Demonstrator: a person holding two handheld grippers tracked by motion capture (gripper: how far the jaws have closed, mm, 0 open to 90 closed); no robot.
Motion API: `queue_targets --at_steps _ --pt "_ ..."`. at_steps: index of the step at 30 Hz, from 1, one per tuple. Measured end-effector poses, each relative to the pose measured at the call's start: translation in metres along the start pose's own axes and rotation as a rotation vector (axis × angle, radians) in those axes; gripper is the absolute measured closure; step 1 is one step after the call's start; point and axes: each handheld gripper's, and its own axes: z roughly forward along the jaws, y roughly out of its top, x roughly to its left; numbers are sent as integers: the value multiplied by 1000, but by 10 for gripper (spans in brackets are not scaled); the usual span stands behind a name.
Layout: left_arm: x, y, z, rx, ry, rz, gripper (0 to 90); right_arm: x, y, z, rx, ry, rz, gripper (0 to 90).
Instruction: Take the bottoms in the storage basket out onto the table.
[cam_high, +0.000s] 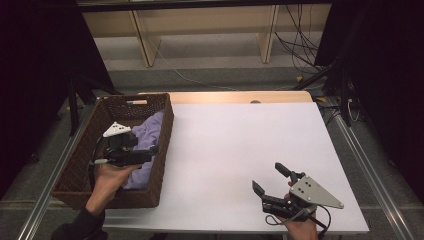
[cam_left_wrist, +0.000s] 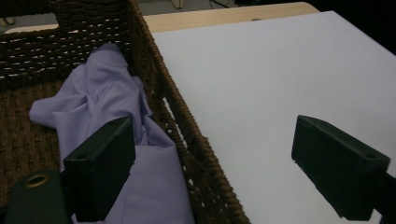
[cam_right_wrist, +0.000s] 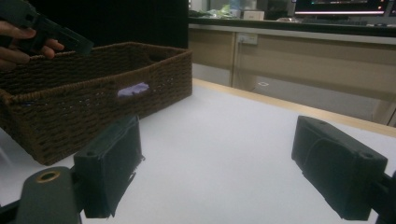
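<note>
White surface (cam_high: 240, 150) on a wooden top, dark room behind. Brown wicker basket (cam_high: 80, 165) at the left edge, lilac cloth (cam_high: 150, 135) crumpled inside against its right wall. Left gripper (cam_high: 150, 152) above the basket and cloth, jaws wide, empty. Right gripper (cam_high: 270, 177) near the front right corner, jaws wide, empty.

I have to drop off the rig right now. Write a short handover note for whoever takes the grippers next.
Left gripper: open, holding nothing, over the brown woven wicker basket at the table's left edge, jaws straddling its right wall.
Right gripper: open, empty, low over the white tabletop at the near right.
Crumpled lilac cloth: lies inside the basket against the right wall.
Done: cloth is in the basket.
Left: probably just withdraw both grippers.
</note>
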Motion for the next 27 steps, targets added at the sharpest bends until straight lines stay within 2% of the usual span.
queue_targets --at_steps 5,9,12,24,27 --pt "10 3 8 65 23 5 129 -1 0 0 0 1 -2 167" --pt "18 3 14 96 46 -8 129 0 -1 0 3 2 -6 168" --pt "22 3 19 121 79 -4 129 0 -1 0 2 2 -8 168" --pt "46 4 48 256 112 -50 129 0 -1 2 8 12 -15 169" --pt "49 6 55 284 100 -55 129 0 -1 2 8 17 -19 169"
